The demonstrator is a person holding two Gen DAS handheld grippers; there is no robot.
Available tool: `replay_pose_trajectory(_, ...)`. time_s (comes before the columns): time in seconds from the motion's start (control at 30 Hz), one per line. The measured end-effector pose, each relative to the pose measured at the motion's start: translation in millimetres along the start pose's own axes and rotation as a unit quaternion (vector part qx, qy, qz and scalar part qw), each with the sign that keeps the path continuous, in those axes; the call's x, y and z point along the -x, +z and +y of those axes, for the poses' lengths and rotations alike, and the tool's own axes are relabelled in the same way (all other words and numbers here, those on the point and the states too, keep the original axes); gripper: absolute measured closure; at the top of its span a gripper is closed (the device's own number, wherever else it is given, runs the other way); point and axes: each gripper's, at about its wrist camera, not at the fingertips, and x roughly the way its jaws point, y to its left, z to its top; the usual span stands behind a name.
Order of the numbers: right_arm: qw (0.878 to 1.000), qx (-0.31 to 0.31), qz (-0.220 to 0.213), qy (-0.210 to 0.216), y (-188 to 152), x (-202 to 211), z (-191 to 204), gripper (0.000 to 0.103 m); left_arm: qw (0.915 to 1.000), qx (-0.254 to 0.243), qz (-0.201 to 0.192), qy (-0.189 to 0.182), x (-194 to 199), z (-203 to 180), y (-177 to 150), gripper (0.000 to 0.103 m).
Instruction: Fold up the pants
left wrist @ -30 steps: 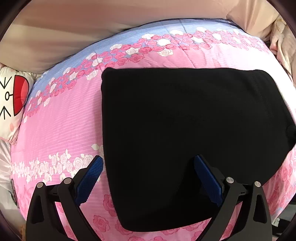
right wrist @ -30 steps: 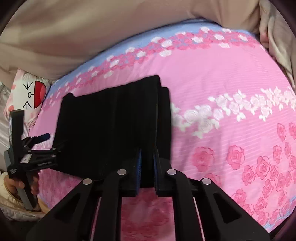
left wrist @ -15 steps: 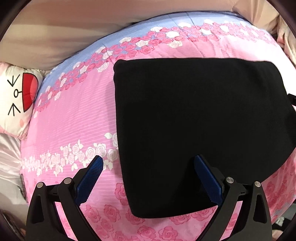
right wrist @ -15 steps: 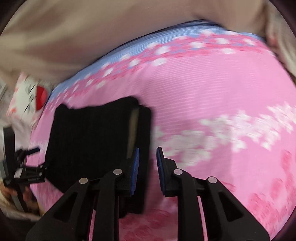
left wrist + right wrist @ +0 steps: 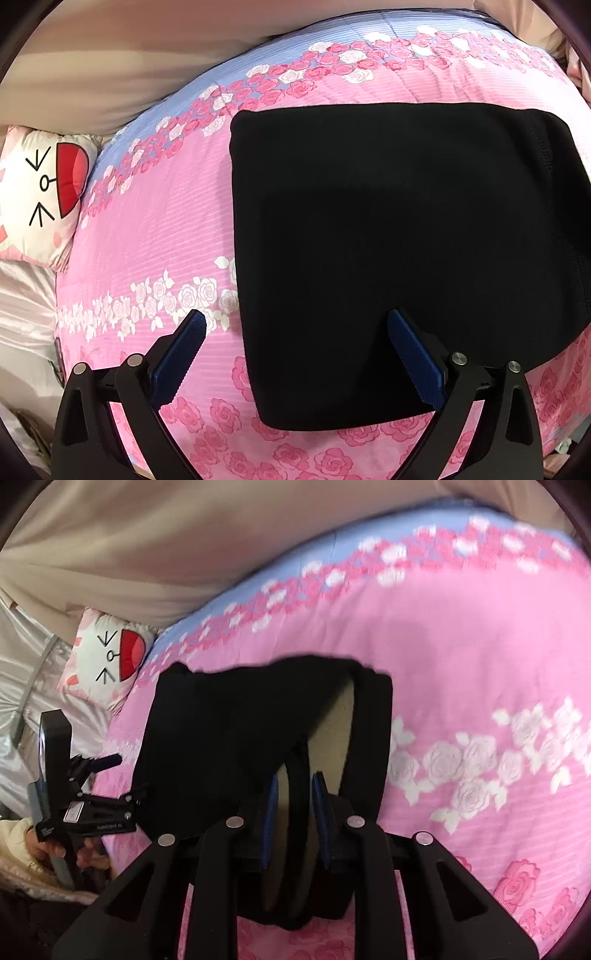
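Black pants [image 5: 399,251] lie folded into a flat rectangle on the pink rose-print bedspread [image 5: 155,236]. My left gripper [image 5: 295,332] is open and empty, hovering over the near left edge of the pants. In the right wrist view my right gripper [image 5: 295,794] is shut on the right edge of the pants [image 5: 229,746] and lifts it, so the layers part and a pale lining shows. The left gripper [image 5: 85,805] shows there at far left, held by a hand.
A white cartoon-face pillow [image 5: 40,192] lies at the bed's left edge, also seen in the right wrist view [image 5: 107,657]. Beige curtain [image 5: 147,546] hangs behind the bed. Silvery fabric [image 5: 22,306] lies to the left.
My right gripper opened slightly, then closed on the pants' right edge and raised it. My left gripper drew back to the left, staying open.
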Motion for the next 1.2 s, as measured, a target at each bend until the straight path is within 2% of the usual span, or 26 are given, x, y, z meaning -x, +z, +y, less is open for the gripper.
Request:
replay_pose_trajectory(0.13, 0.999, 0.028, 0.011, 0.023, 8, -9, -4, 0.085, 1.0000, 0.000, 0.002, 0.005, 0, -2, 1, 0.005)
replay_pose_trajectory(0.23, 0.998, 0.019, 0.015, 0.060, 14, -14, -18, 0.086, 1.0000, -0.001, 0.002, 0.007, 0, -3, 2, 0.005)
replay_pose_trajectory(0.4, 0.995, 0.026, 0.031, 0.089, 18, -23, -11, 0.080, 0.9999, 0.004, 0.002, 0.013, -2, -3, 1, 0.005)
replay_pose_trajectory(0.43, 0.995, 0.031, 0.035, 0.086, 20, -23, -9, 0.081, 0.9999, 0.005, 0.003, 0.014, -3, -3, 1, 0.005)
replay_pose_trajectory(0.47, 0.995, 0.038, 0.027, 0.085, 22, -14, -5, 0.092, 0.9999, 0.006, 0.005, 0.015, -2, -4, 2, 0.005)
replay_pose_trajectory(0.57, 0.996, 0.048, -0.031, 0.074, 23, 24, -5, 0.097, 1.0000, 0.002, 0.001, 0.010, 2, -4, 3, 0.005)
replay_pose_trajectory(0.6, 0.998, 0.044, -0.035, 0.041, 18, 26, -15, 0.103, 1.0000, 0.003, -0.003, 0.005, 3, -4, 3, 0.005)
replay_pose_trajectory(0.63, 0.999, 0.039, -0.021, -0.016, 12, 18, -28, 0.103, 1.0000, 0.004, -0.005, 0.000, 3, -6, 2, 0.005)
replay_pose_trajectory(0.67, 0.998, 0.014, 0.017, -0.056, 1, 2, -54, 0.103, 0.9999, 0.002, -0.003, 0.011, 0, -8, 1, 0.005)
replay_pose_trajectory(0.7, 0.999, -0.009, 0.000, -0.034, -2, 8, -60, 0.103, 0.9998, -0.002, -0.003, 0.019, -3, -10, 0, 0.005)
replay_pose_trajectory(0.73, 0.999, -0.034, 0.004, -0.024, -1, 12, -63, 0.103, 0.9998, -0.003, -0.004, 0.021, -4, -12, 0, 0.005)
replay_pose_trajectory(0.8, 0.998, -0.024, -0.055, -0.024, 4, 43, -50, 0.103, 0.9997, -0.006, -0.005, 0.022, -2, -12, 2, 0.005)
replay_pose_trajectory(0.87, 0.995, -0.056, -0.083, 0.004, 9, 62, -50, 0.096, 0.9998, -0.005, -0.005, 0.020, -2, -11, 3, 0.005)
replay_pose_trajectory(0.9, 0.996, -0.053, -0.074, 0.010, 10, 60, -48, 0.096, 0.9998, -0.002, -0.005, 0.018, -2, -10, 3, 0.005)
replay_pose_trajectory(0.97, 0.998, -0.004, -0.049, -0.027, 11, 49, -35, 0.096, 0.9998, 0.001, -0.004, 0.017, -2, -10, 3, 0.005)
replay_pose_trajectory(1.03, 0.998, 0.030, -0.026, -0.047, 11, 31, -24, 0.096, 0.9998, -0.005, -0.005, 0.019, -2, -12, 4, 0.005)
replay_pose_trajectory(1.13, 0.997, 0.056, -0.023, -0.042, 12, 18, -11, 0.096, 0.9998, -0.011, -0.006, 0.018, -1, -12, 5, 0.005)
replay_pose_trajectory(1.2, 0.997, 0.075, -0.025, -0.021, 16, 16, 1, 0.096, 0.9998, -0.011, -0.006, 0.016, -1, -12, 5, 0.005)
